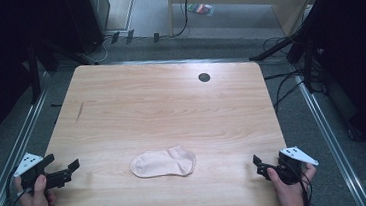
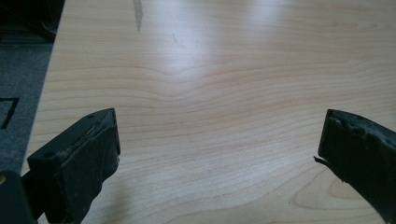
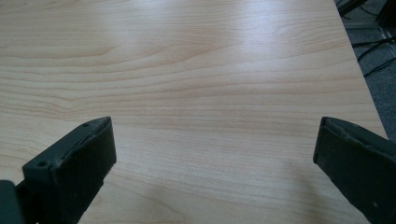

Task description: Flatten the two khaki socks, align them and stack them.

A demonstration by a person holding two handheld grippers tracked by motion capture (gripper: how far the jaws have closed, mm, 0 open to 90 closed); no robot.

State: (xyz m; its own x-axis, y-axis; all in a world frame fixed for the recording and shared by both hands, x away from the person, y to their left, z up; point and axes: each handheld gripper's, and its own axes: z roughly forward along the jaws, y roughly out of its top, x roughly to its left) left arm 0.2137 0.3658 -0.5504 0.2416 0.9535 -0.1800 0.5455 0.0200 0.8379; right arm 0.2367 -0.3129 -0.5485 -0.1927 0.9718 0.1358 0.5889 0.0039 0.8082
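A pale pink sock (image 1: 163, 163) is seen lying flat near the front edge of the wooden desk (image 1: 171, 104), about midway between the two claws and well apart from both. The left claw (image 1: 62, 169) is held at the front left corner, jaws spread wide with nothing gripped. The right claw (image 1: 257, 165) is held at the front right corner, likewise wide open and empty.

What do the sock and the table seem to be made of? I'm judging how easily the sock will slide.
The sock looks like soft, matte, pale pink knit fabric: it lies limp and flat. The table looks like light wood or wood-look laminate, smooth with a slight sheen: grain lines and glare show.
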